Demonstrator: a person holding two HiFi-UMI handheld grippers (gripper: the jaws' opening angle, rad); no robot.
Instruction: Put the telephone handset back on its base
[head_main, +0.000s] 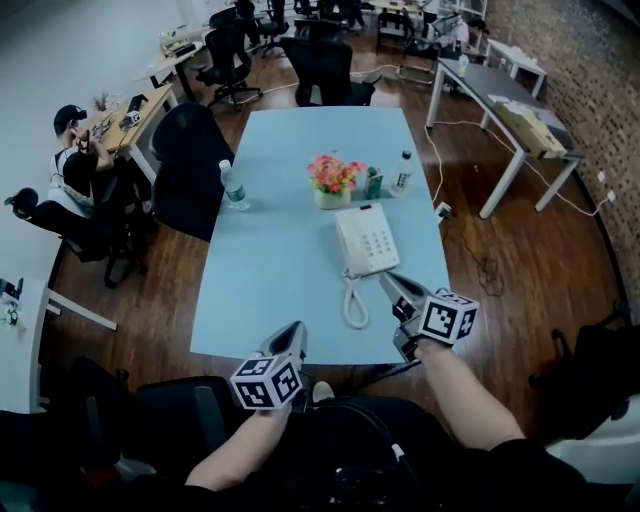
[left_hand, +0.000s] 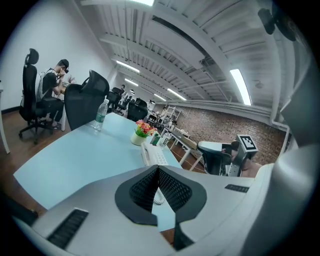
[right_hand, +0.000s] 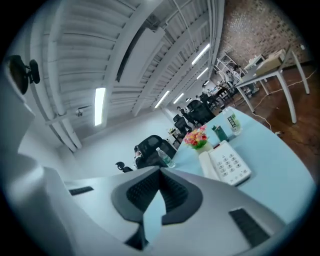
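Pressed together with nothing between them, the jaws of my left gripper (left_hand: 158, 170) and my right gripper (right_hand: 160, 172) both hang on the near side of the white push-button telephone (head_main: 368, 240), the right one just short of it, the left one further back at the table edge. The white plastic handset (head_main: 346, 245) looks to be lying along the telephone's left side in its cradle, so I judge the putting-back done. What remains is a check that it sits flat, and perhaps tidying the white coiled cord (head_main: 353, 300) looping nearward from the telephone. The pale blue rectangular table (head_main: 280, 200) also bears a white pot of pink and orange flowers (head_main: 333, 180) just beyond the telephone and a clear water bottle (head_main: 232, 187) to its far left. Black office chairs (head_main: 190, 170) stand left of that, over a dark wooden floor (head_main: 500, 250).
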